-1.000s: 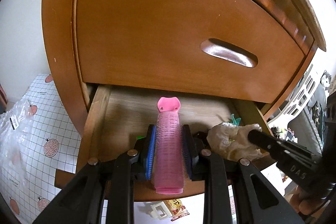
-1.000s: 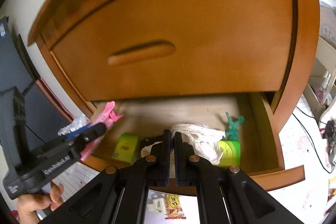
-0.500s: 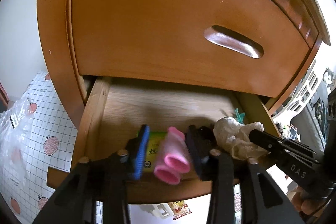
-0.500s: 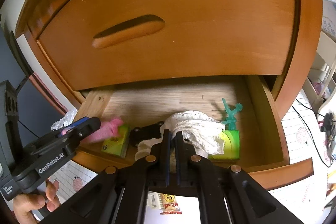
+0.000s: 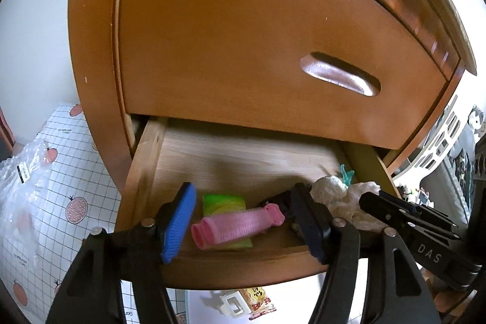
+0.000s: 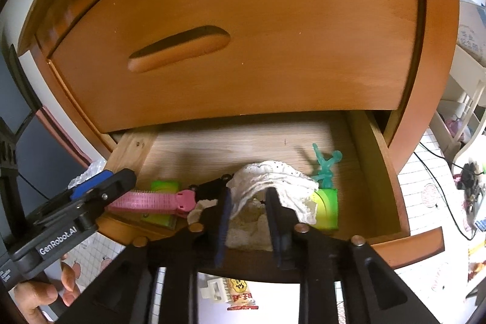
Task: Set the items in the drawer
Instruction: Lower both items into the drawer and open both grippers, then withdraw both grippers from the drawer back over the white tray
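Released since the earlier frame, the pink hair roller (image 5: 240, 222) is shown lying in the drawer (image 5: 243, 263), lower centre, both tools having just been opening: the left tool (image 5: 243, 220) wide and empty, the right tool (image 6: 247, 214) parted around the white cloth (image 6: 273, 181).

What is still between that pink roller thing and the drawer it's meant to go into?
Nothing visible. The pink hair roller already lies inside the open drawer, resting across a green packet. The left gripper has just been opening, and its fingers stand apart on either side of the roller without pressing on it.
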Tool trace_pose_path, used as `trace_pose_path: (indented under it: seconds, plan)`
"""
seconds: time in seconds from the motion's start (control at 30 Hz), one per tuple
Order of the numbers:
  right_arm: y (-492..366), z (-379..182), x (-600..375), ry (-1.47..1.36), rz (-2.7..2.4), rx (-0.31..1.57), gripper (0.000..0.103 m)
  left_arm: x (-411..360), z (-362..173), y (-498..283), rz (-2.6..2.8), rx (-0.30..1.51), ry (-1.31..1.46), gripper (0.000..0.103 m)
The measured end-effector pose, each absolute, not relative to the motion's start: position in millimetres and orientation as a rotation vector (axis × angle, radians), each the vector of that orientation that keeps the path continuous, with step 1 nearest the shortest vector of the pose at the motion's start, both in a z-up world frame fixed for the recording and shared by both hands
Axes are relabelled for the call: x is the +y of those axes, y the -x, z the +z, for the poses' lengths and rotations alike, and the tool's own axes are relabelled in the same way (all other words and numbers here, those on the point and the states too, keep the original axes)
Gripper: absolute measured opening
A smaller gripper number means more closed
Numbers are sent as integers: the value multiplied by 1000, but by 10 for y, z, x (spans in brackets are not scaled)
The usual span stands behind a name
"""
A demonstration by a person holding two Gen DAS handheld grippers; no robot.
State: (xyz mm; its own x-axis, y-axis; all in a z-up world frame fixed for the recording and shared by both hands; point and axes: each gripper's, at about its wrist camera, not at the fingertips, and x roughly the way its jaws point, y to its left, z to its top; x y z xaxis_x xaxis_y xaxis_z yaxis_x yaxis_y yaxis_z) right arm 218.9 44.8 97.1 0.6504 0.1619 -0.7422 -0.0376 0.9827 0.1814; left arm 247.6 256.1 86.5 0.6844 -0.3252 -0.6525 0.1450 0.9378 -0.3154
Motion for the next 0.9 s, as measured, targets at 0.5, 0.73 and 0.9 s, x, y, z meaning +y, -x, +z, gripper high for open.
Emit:
trace_pose_path:
  seconds: [0.5,0.73,0.9]
  plan:
    - [-2116,1156,404,-129,75,807,75,2605,1002,-2384,-224,730,234,81]
    - [-2053,1168,402,-103,69,799,91,2635,1047,-2302,-181,684,231,98]
    - [-1985,1190,391,-99,65,784,102,2682,1072,-2236,-144,654,243,103]
